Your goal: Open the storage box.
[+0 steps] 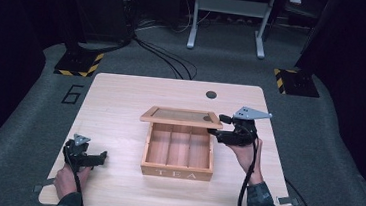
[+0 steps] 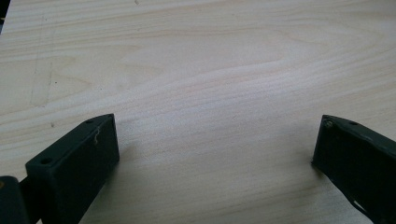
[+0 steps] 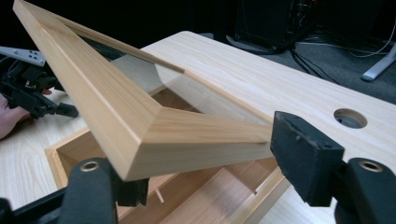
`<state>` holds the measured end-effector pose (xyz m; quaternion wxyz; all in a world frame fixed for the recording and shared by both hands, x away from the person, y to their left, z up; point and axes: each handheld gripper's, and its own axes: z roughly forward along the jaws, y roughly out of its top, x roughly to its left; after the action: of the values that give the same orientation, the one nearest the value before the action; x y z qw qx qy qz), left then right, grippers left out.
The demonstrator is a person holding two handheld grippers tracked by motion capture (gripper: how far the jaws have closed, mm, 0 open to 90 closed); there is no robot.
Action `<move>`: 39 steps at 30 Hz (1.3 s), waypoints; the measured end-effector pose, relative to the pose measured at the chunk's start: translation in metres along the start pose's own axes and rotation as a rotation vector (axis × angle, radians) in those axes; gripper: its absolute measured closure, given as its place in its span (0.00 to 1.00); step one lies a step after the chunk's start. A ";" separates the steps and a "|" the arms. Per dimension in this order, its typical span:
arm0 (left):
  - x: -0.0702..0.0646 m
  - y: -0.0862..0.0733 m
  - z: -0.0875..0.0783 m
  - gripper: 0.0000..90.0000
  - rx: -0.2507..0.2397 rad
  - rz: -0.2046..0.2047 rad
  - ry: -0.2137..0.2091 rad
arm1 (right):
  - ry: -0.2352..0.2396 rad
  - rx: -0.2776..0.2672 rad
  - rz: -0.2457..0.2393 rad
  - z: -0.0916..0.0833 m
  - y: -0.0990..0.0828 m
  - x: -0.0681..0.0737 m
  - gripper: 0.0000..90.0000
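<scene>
A wooden tea box (image 1: pixel 177 173), marked TEA on its front, stands mid-table with three bare compartments. Its glass-paned lid (image 1: pixel 181 121) is lifted and hangs tilted over the box's far side. My right gripper (image 1: pixel 218 125) is shut on the lid's right-hand corner; in the right gripper view the jaws (image 3: pixel 205 163) clamp the lid frame (image 3: pixel 140 126) above the box (image 3: pixel 224 191). My left gripper (image 1: pixel 100 157) rests open on the table near the front left, away from the box. Its jaws (image 2: pixel 215 140) stand wide apart over bare wood.
The light wooden table (image 1: pixel 121 92) has a round cable hole (image 1: pixel 211 94) near its far edge, behind the box. Cables and a metal stand's legs (image 1: pixel 227 36) lie on the floor beyond. Each gripper trails a cable over the near edge.
</scene>
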<state>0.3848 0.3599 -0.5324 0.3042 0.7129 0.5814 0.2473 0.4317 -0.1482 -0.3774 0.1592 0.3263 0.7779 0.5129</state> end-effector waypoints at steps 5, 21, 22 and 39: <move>0.000 0.000 0.000 0.00 0.000 0.000 0.000 | -0.001 0.014 0.025 0.000 -0.011 0.004 0.30; 0.000 0.000 0.000 0.00 0.000 0.000 0.000 | 0.033 0.044 0.064 0.001 -0.044 0.013 0.20; 0.000 0.000 0.000 0.00 0.000 0.000 0.000 | 0.036 0.047 0.061 0.001 -0.047 0.014 0.20; 0.000 0.000 0.000 0.00 -0.003 0.000 0.000 | 0.036 0.102 0.078 0.010 -0.094 0.025 0.17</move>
<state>0.3849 0.3598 -0.5326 0.3054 0.7124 0.5811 0.2481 0.3871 -0.1492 -0.4637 0.1085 0.3547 0.7924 0.4842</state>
